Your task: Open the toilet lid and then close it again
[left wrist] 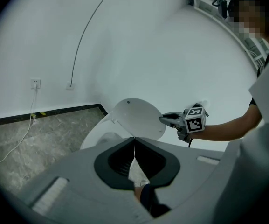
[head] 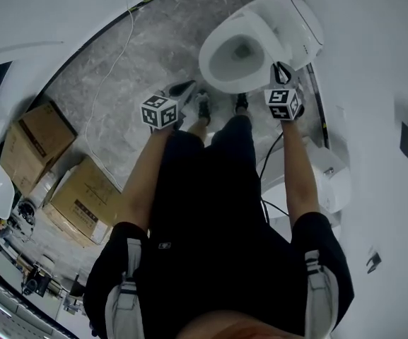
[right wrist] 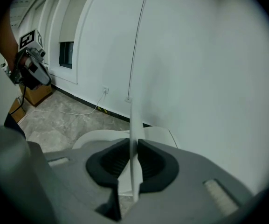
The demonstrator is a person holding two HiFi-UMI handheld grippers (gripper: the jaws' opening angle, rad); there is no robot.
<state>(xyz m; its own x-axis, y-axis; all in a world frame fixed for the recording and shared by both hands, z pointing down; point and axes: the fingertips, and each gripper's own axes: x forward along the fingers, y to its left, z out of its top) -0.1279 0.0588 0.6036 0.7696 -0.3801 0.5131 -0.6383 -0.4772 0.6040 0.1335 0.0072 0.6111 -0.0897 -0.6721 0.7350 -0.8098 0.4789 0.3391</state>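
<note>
Closest to the head camera came the person's dark shirt (head: 211, 260) and two bare forearms, and at the end of one the left gripper (head: 181, 88) hung over the marble floor (head: 119, 83) near the shoes (head: 204, 108), jaws pressed together on nothing at all. Further out the right gripper (right wrist: 133, 146) had the toilet lid (right wrist: 134, 120) between its pads, closed on that thin white edge. Beyond sat the toilet bowl (head: 237, 48), seat down, with the lid standing upright and fully open, close to the white wall (left wrist: 139, 45).
</note>
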